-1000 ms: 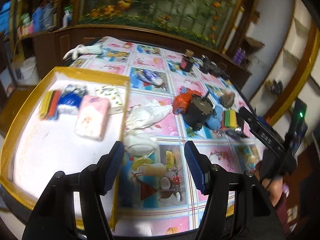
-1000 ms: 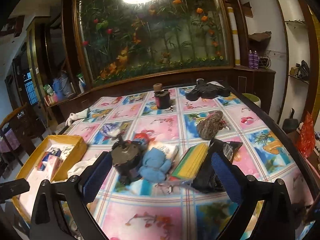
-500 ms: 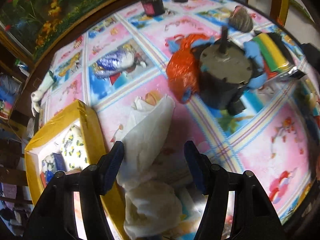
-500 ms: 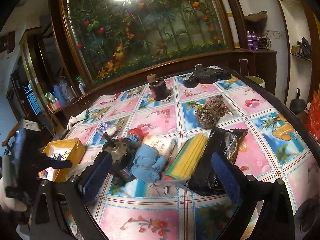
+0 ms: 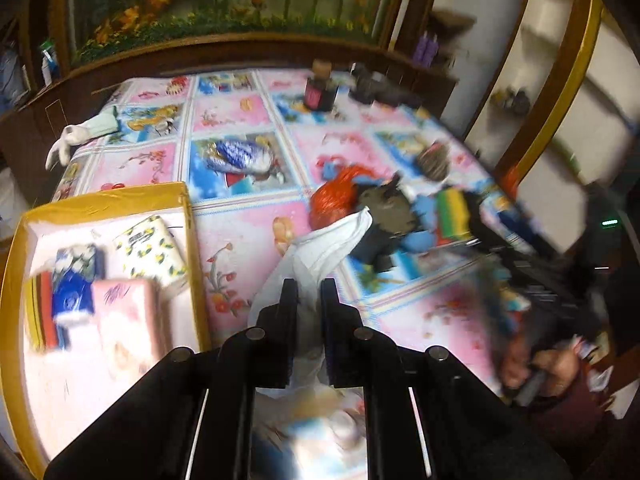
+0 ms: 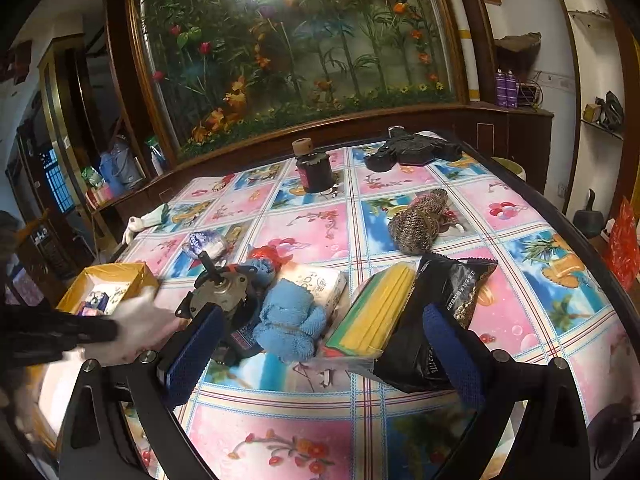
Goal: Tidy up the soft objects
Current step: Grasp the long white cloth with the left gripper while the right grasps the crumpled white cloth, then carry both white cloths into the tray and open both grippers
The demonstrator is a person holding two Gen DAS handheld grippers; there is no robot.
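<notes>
My left gripper [image 5: 308,292] is shut on a white plastic bag [image 5: 328,240], lifted above the flowered tablecloth just right of the yellow box [image 5: 188,216]; it also shows blurred in the right wrist view [image 6: 136,320]. The box holds tissue packs [image 5: 150,248] and a striped sponge pack [image 5: 38,312]. My right gripper [image 6: 320,340] is open and empty, hovering before a blue towel [image 6: 288,320], a white tissue pack [image 6: 320,284] and a yellow-green sponge stack [image 6: 376,312].
A grey motor [image 6: 220,292], a black snack bag [image 6: 444,308], an orange bag [image 5: 334,200], a blue-white bag [image 5: 240,156], a brown mesh bundle [image 6: 420,220], a dark jar [image 6: 316,168] and black items [image 6: 412,152] lie on the table. A white glove [image 5: 76,136] hangs at the far left edge.
My left gripper has closed on the white bag and lifted it. The view swung back toward the yellow box. The right gripper has barely moved.
</notes>
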